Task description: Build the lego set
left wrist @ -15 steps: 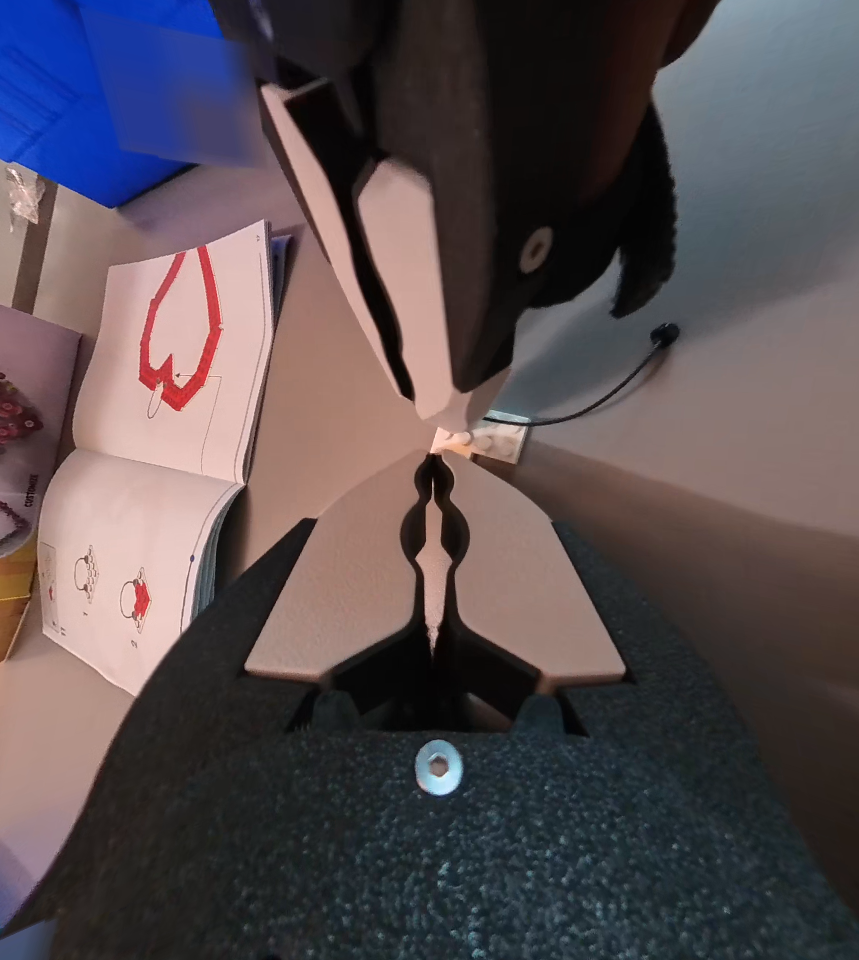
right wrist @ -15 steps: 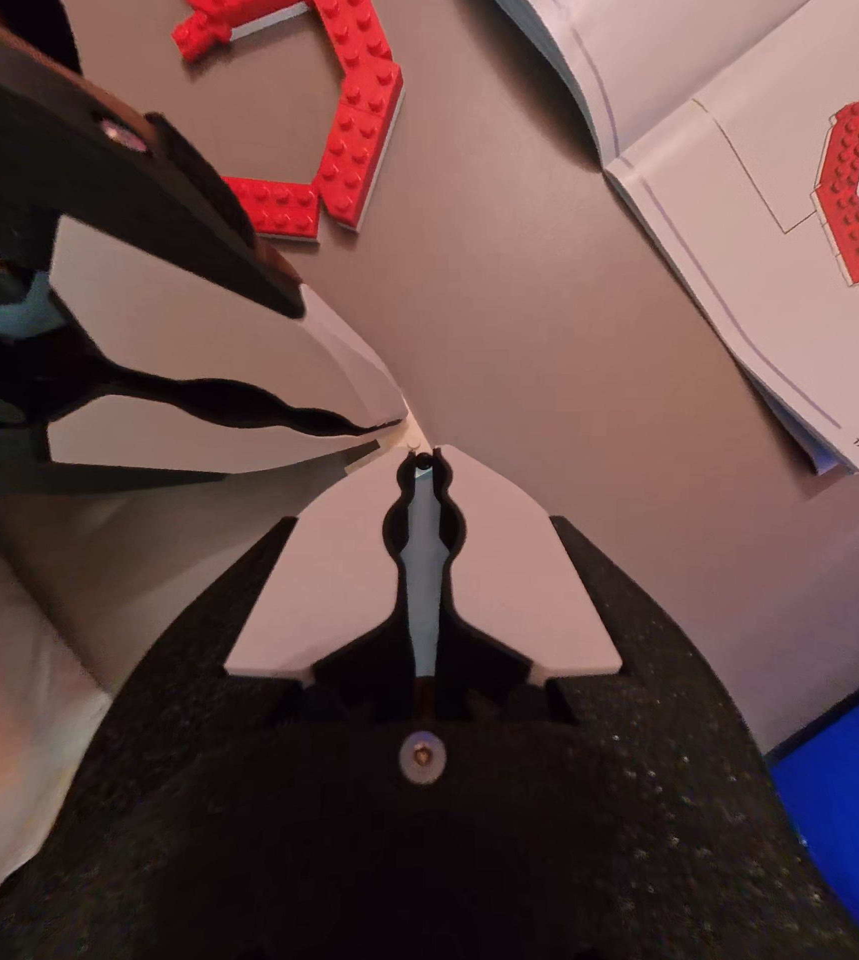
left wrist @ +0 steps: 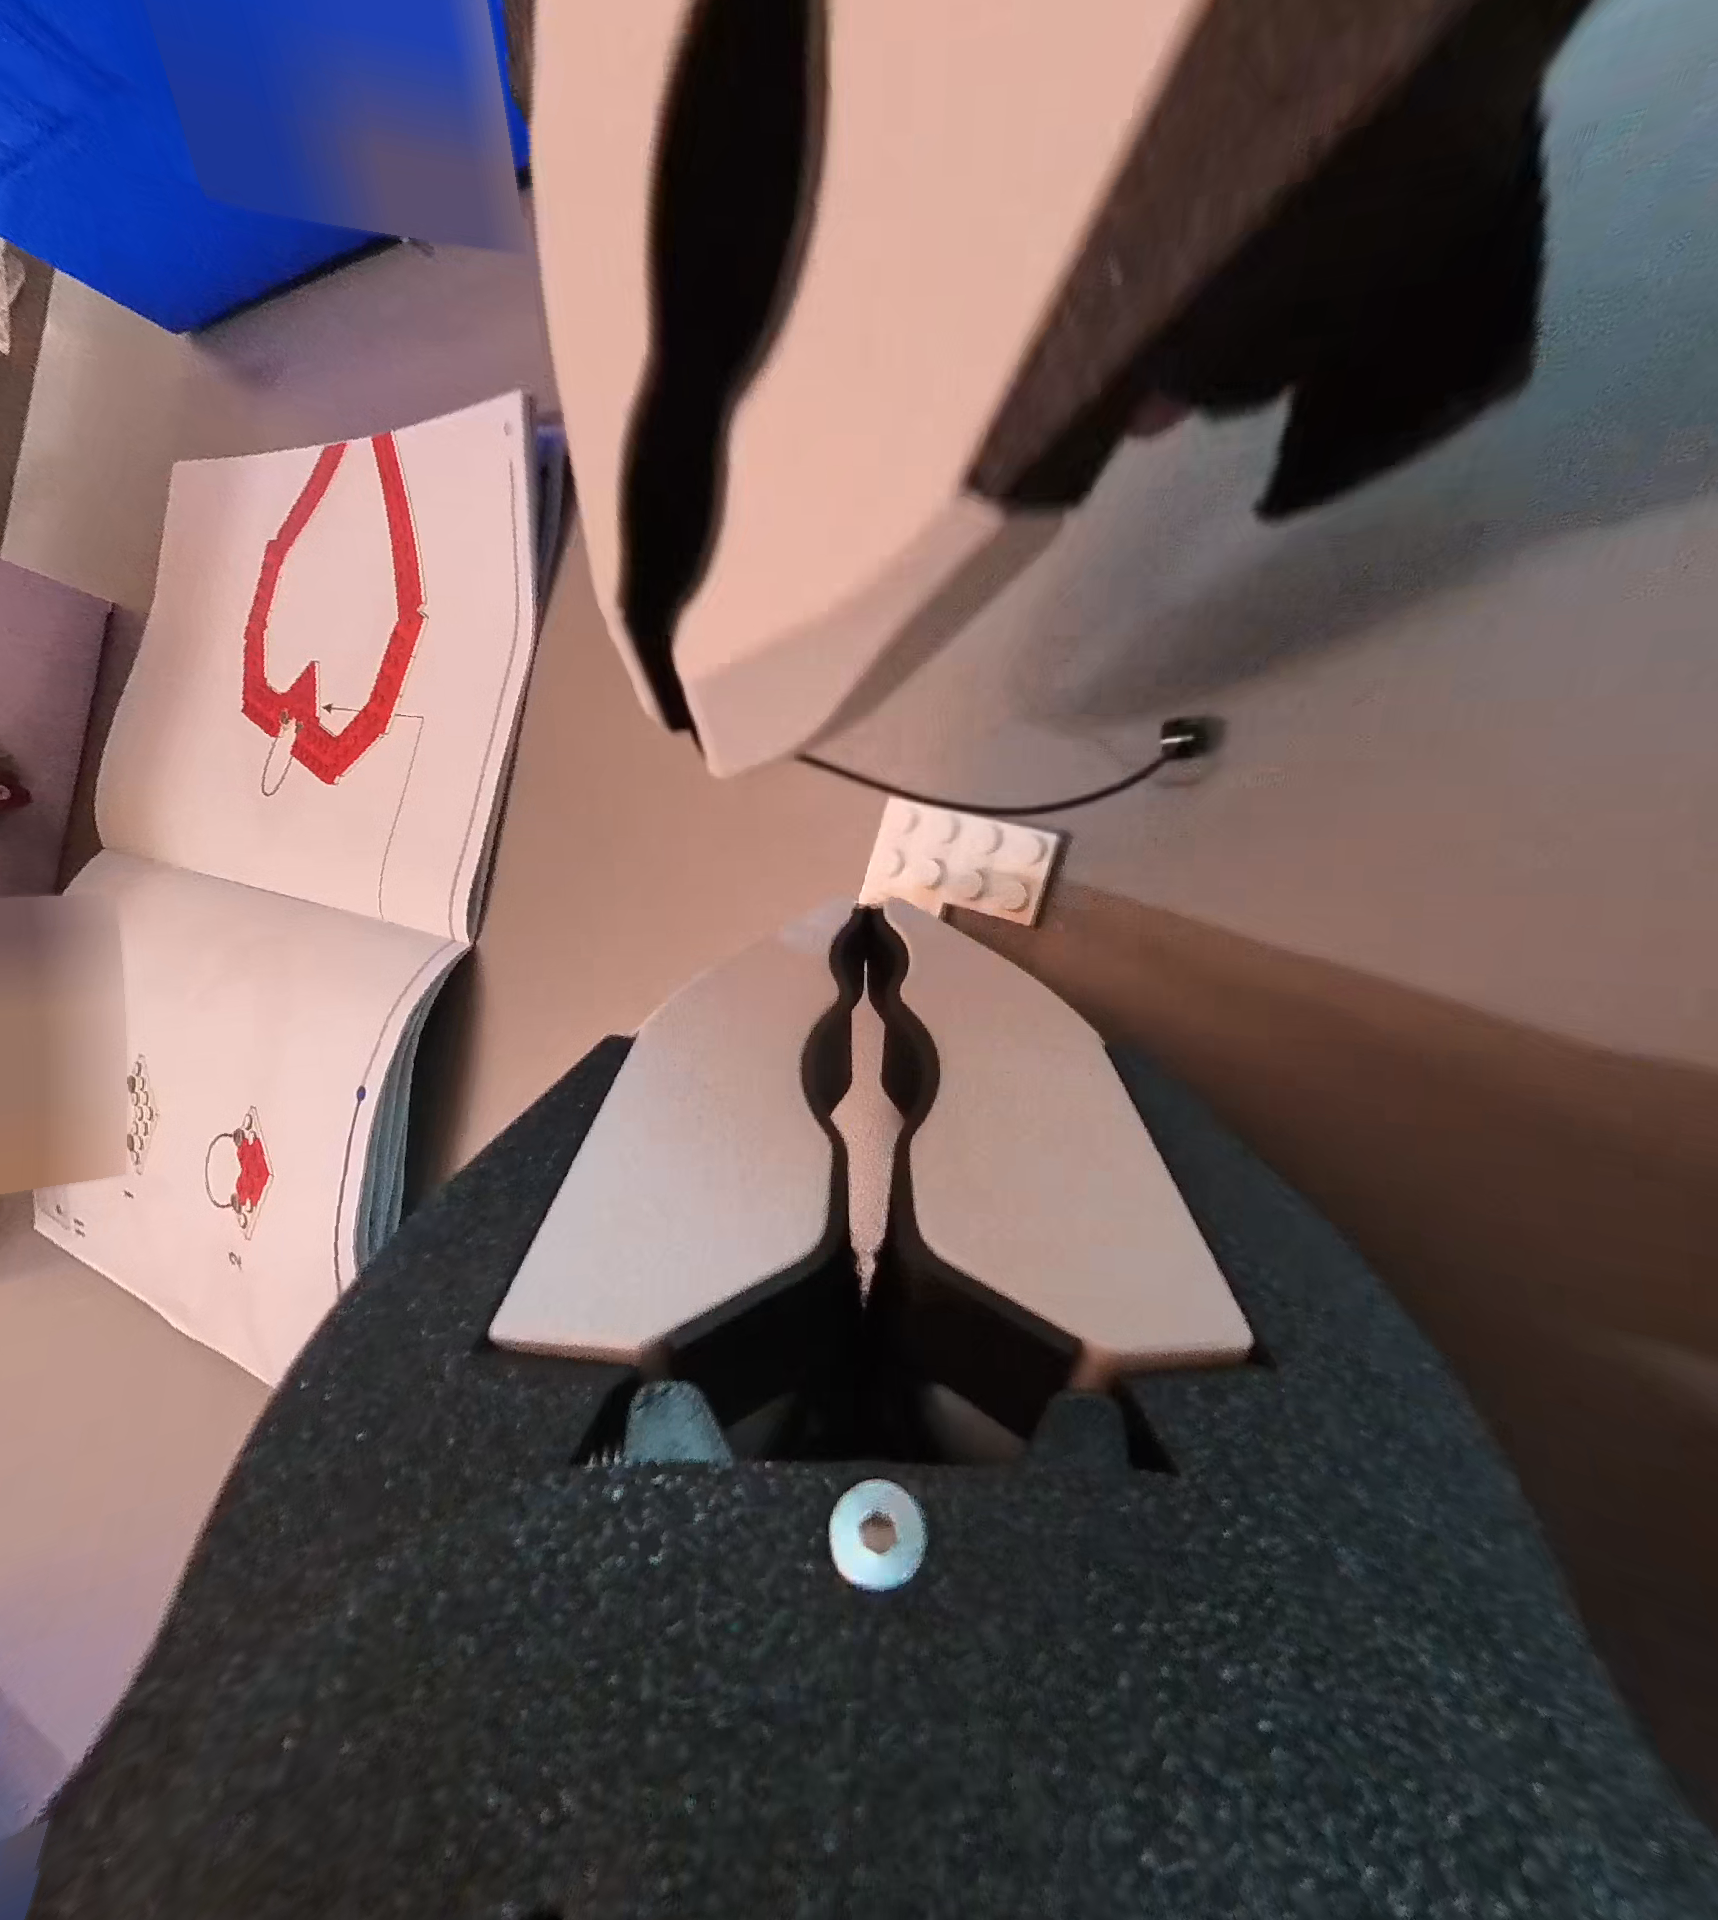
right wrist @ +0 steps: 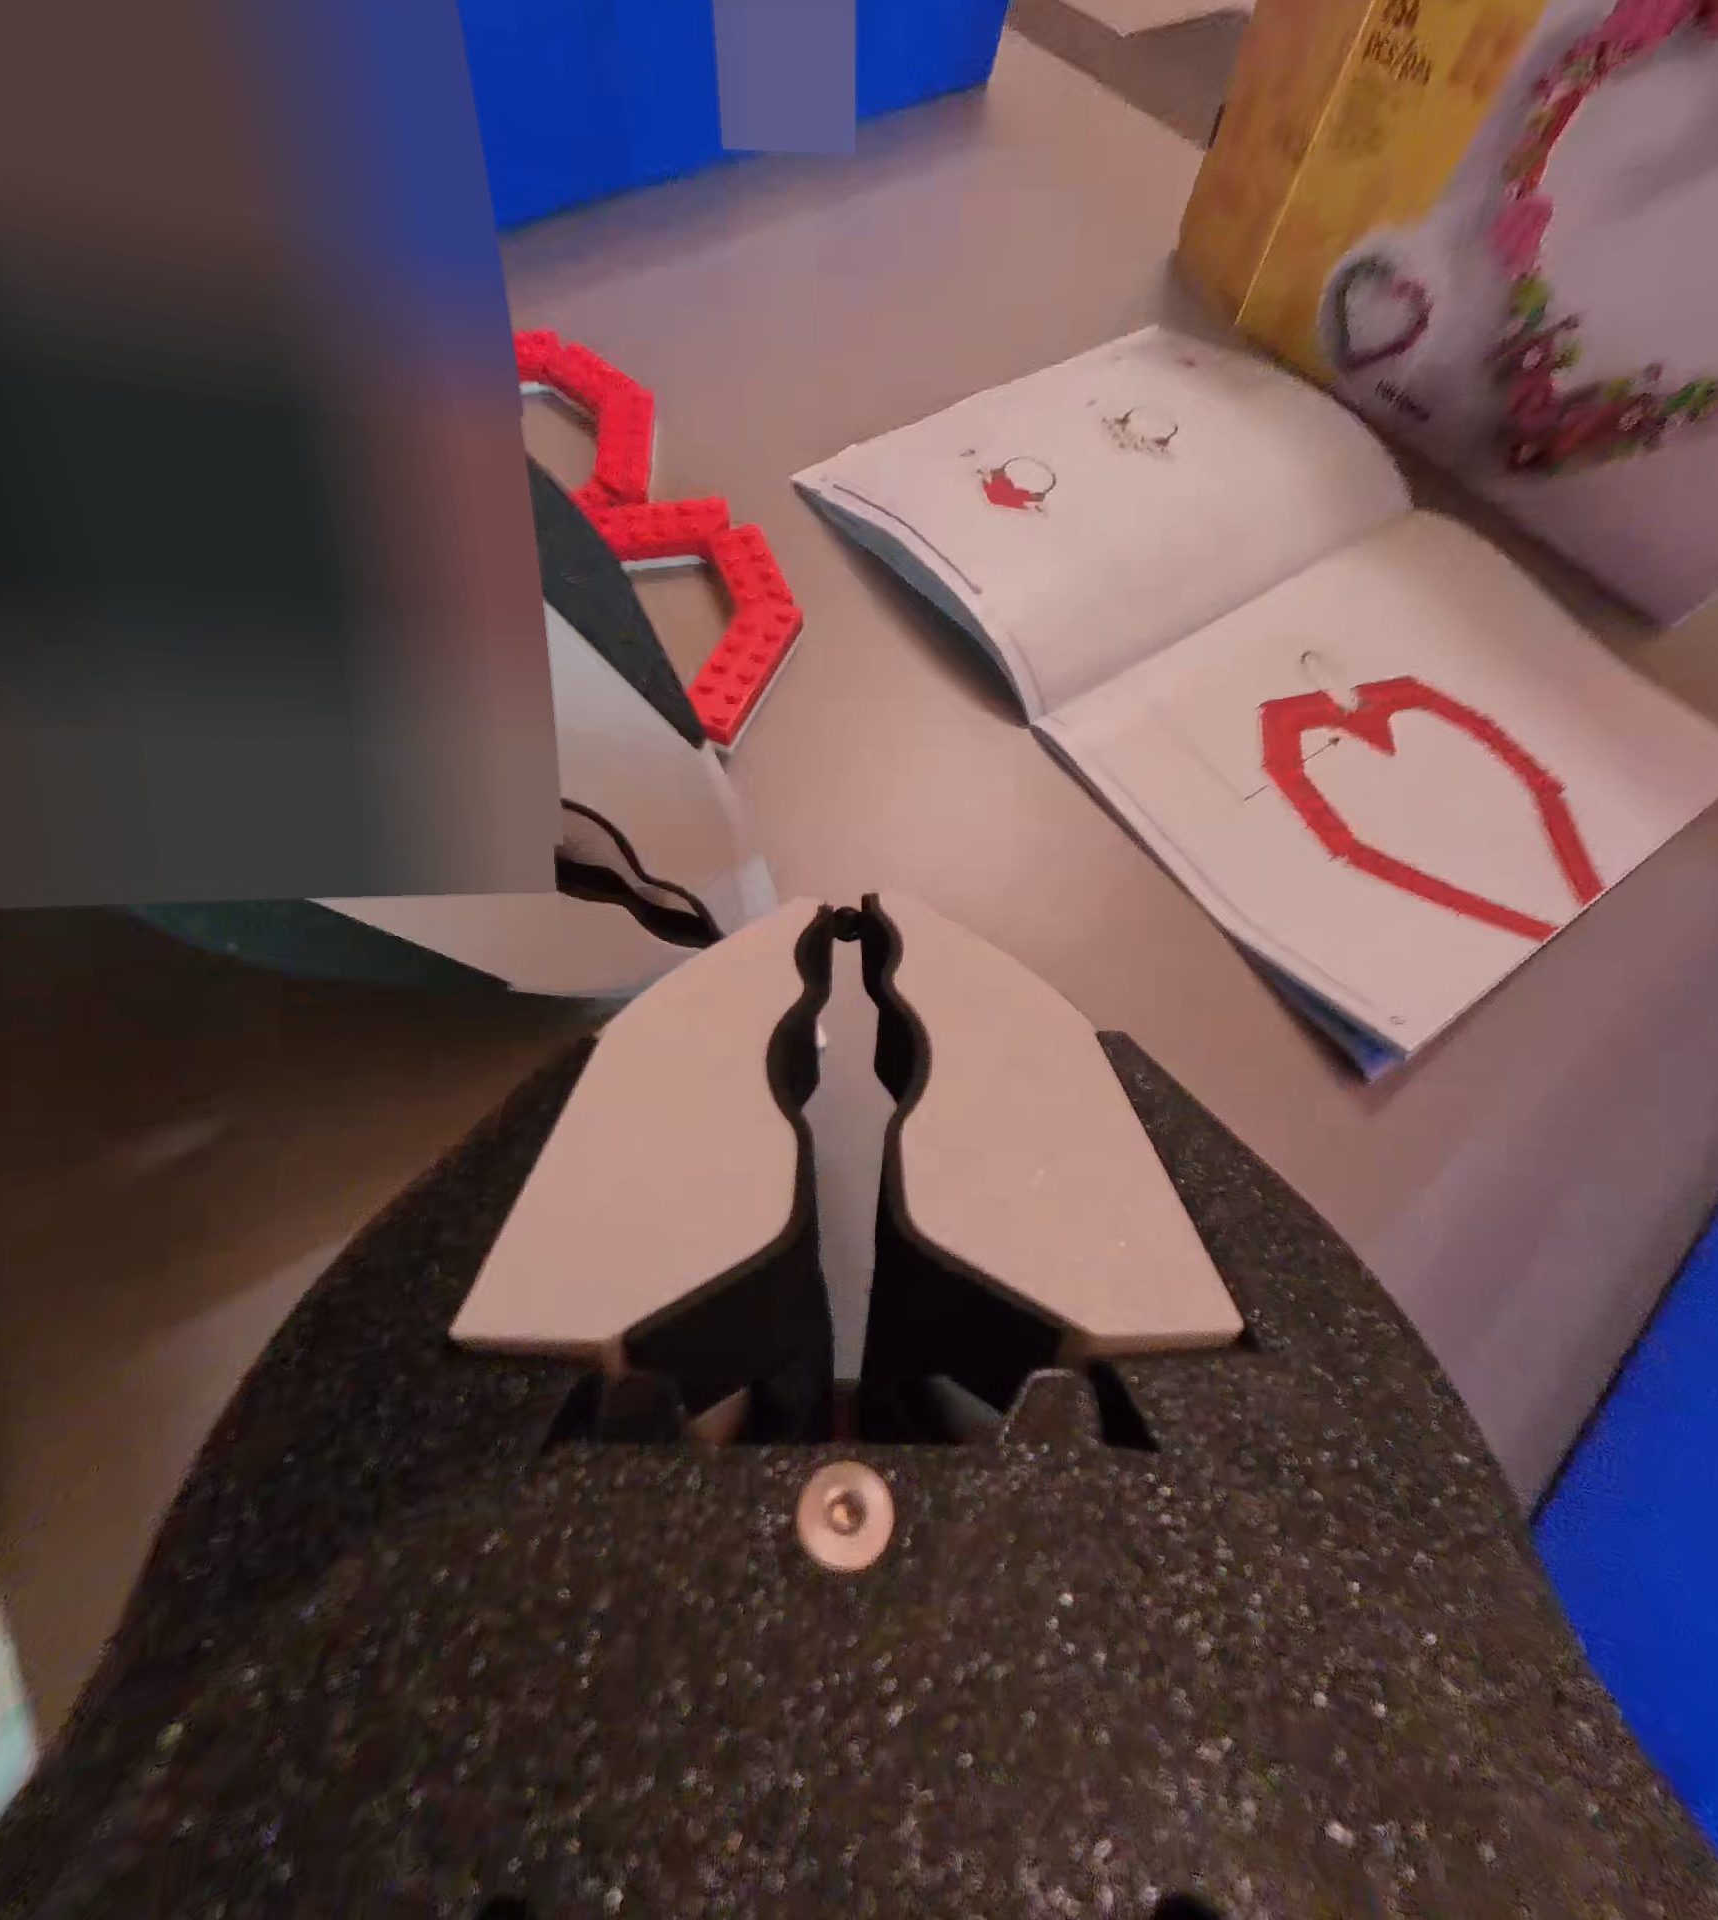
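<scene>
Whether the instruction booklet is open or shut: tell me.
Open: the instruction booklet lies spread flat on the table, two facing pages showing.

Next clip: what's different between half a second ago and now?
The right gripper, shut on the thin black cord, has pulled up and away from the left gripper. Their tips no longer meet, and its camera now tilts upward. That uncovers the white studded Lego plate at the left gripper's tips. Unchanged: the left gripper is shut, and the open instruction booklet and red heart-shaped brick frame are in place.
</scene>
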